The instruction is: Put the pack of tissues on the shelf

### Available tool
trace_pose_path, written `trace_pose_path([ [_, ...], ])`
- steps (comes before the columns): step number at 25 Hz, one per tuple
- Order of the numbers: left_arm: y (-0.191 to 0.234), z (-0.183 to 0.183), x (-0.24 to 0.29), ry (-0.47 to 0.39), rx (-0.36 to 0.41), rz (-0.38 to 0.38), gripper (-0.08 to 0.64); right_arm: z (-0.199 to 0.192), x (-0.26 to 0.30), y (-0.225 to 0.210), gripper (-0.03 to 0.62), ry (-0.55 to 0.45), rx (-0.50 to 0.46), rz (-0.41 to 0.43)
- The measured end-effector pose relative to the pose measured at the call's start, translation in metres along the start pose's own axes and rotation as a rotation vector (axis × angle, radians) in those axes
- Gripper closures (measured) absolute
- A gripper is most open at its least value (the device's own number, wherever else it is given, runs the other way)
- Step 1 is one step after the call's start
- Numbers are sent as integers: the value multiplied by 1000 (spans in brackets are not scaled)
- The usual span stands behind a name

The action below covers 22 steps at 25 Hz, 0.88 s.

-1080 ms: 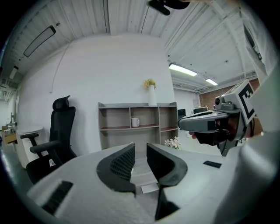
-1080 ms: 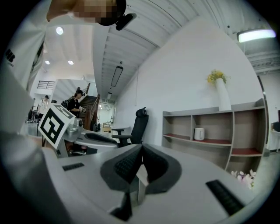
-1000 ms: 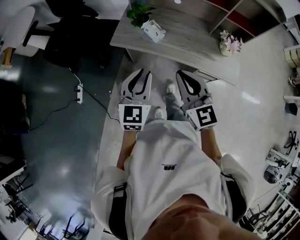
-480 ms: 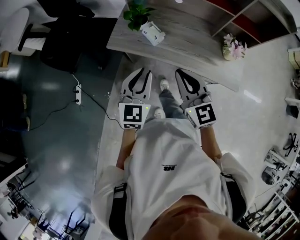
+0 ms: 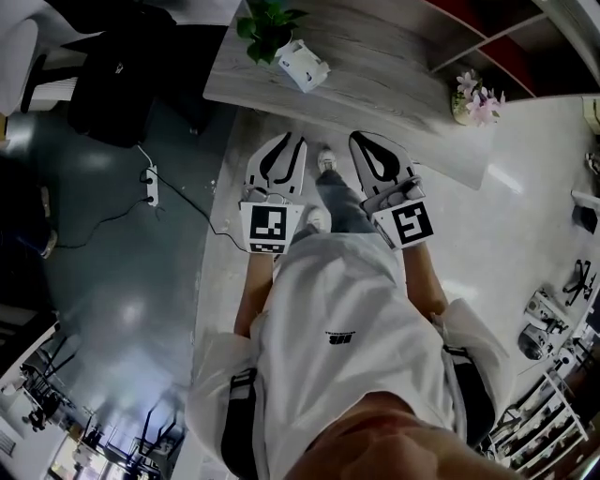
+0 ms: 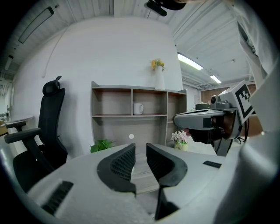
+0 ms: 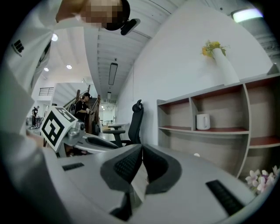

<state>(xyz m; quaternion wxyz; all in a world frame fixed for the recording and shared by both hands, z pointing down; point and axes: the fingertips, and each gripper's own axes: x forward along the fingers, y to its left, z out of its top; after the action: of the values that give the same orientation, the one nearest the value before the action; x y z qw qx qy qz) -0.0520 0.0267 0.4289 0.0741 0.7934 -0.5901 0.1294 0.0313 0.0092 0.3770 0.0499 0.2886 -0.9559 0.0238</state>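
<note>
Empty left gripper [image 5: 292,141] gapes, right gripper [image 5: 359,139] pressed shut; distant white pack [image 5: 303,64] perhaps tissues.

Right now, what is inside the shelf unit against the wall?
A white mug stands in the shelf's upper middle compartment; the compartments beside it look bare. The lower row is partly covered by the left tongs, hiding whatever stands there.

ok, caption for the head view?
Person holds left hand-held gripper and right hand-held gripper before a table bearing the tissue pack.

Tissue pack [image 5: 302,64] beside plant [image 5: 263,21] on table [image 5: 394,86], shelf [image 5: 473,37] behind
</note>
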Motion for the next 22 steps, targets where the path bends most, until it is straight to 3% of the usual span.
trace_pose_path([
  [22,39,-64,96,139,-17,-26,471,-82,82,-47,566,123,45,44],
])
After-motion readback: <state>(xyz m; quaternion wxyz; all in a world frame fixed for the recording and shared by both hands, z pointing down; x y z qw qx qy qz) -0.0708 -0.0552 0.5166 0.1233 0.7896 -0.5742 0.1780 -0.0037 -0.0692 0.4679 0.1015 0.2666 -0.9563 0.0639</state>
